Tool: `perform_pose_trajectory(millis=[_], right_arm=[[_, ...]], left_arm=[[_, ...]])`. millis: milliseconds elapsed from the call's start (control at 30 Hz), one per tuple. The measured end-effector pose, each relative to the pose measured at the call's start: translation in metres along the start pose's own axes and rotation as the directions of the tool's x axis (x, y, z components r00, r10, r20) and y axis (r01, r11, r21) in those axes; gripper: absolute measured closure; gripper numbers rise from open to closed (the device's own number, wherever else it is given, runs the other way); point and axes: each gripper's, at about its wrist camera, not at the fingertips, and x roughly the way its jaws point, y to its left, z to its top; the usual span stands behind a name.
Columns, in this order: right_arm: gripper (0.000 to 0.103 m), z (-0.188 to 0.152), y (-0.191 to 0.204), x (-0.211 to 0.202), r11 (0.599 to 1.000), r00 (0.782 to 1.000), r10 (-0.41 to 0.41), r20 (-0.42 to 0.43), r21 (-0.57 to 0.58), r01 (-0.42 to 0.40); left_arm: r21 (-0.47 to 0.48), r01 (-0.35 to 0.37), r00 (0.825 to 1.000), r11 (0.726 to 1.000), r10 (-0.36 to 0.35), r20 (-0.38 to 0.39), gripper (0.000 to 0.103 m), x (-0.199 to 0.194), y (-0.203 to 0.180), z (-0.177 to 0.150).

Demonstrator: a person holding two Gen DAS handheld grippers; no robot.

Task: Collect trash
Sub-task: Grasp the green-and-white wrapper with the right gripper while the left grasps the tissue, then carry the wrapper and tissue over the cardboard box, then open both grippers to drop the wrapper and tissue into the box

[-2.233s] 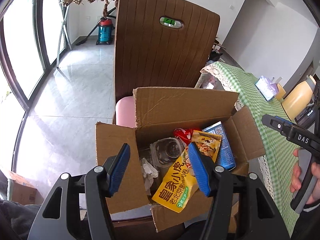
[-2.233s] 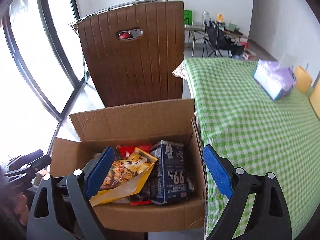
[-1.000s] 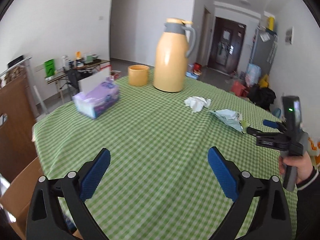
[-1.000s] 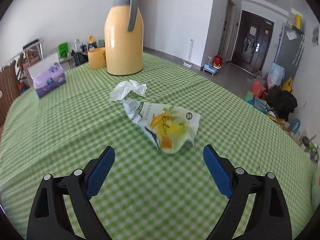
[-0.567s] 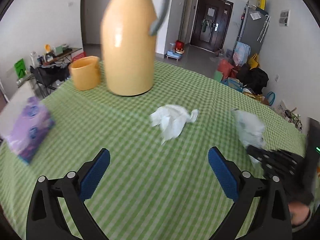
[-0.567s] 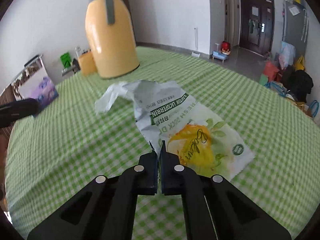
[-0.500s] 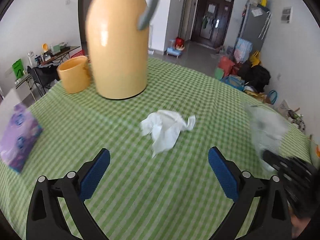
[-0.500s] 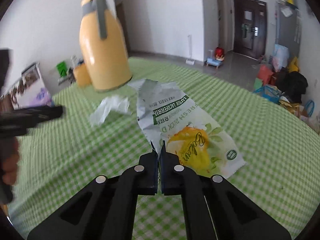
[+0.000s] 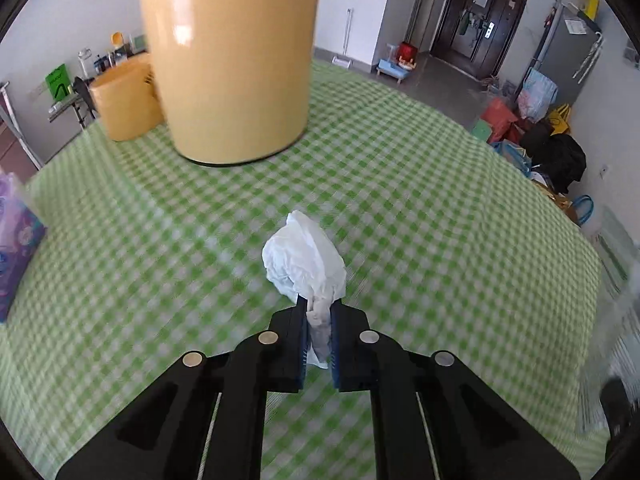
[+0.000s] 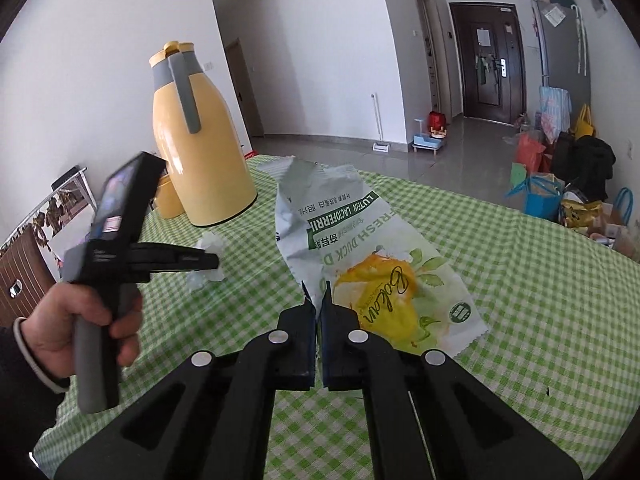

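Two pieces of trash are in hand at once. The left gripper (image 9: 319, 316) is pinched on the tail of a crumpled white tissue (image 9: 304, 264), whose loose bulk stands beyond the tips toward 12 o'clock, over the green-checked bench (image 9: 420, 208). The right gripper (image 10: 317, 300) is pressed together on the torn edge of a flattened snack wrapper (image 10: 372, 256), which fans out toward 1 o'clock above the cloth; whether its far end touches the bench I cannot tell.

The risks, as I judge them, lie in how little material each grip has. The tissue is held only by a thin twisted end, so a quick swing could let it slide out or tear. The wrapper is slick foil clamped at one corner; it will flap and could slip free, or catch on something in transit. The yellow thermos jug (image 10: 200, 140) stands at 10 o'clock of the right gripper and close ahead of the left one, with a yellow cup (image 9: 124, 104) beside it. A wide sweep of either hand could knock them. The left view is blurred, which suggests fast motion, and that raises the chance of a drop.
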Motion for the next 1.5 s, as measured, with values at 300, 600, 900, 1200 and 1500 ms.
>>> perform_pose_trajectory(millis=[300, 600, 900, 1200, 1500], right_arm=[[0.101, 0.005, 0.078, -0.010, 0.993, 0.997, 0.081, -0.011, -0.081, -0.081], [0.101, -0.049, 0.289, -0.020, 0.883, 0.915, 0.363, -0.179, -0.247, -0.399], [0.101, -0.120, 0.486, -0.037, 0.639, 0.640, 0.631, -0.439, -0.173, -0.749], [0.101, -0.168, 0.579, -0.003, 0.618, 0.559, 0.565, -0.606, -0.137, -0.774], [0.098, -0.224, 0.629, 0.032, 0.591, 0.478, 0.508, -0.716, -0.113, -0.798]], left_arm=[[-0.023, 0.069, 0.984, 0.997, -0.065, 0.168, 0.097, -0.190, 0.104, -0.072], [-0.212, -0.052, 0.928, 0.976, 0.126, 0.351, 0.097, -0.370, 0.273, -0.243], [-0.518, -0.129, 0.922, 0.846, 0.295, 0.252, 0.097, -0.430, 0.419, -0.393], [-0.635, -0.060, 0.963, 0.770, 0.212, 0.165, 0.097, -0.376, 0.500, -0.441], [-0.659, 0.014, 0.994, 0.752, 0.061, 0.090, 0.096, -0.310, 0.531, -0.450]])
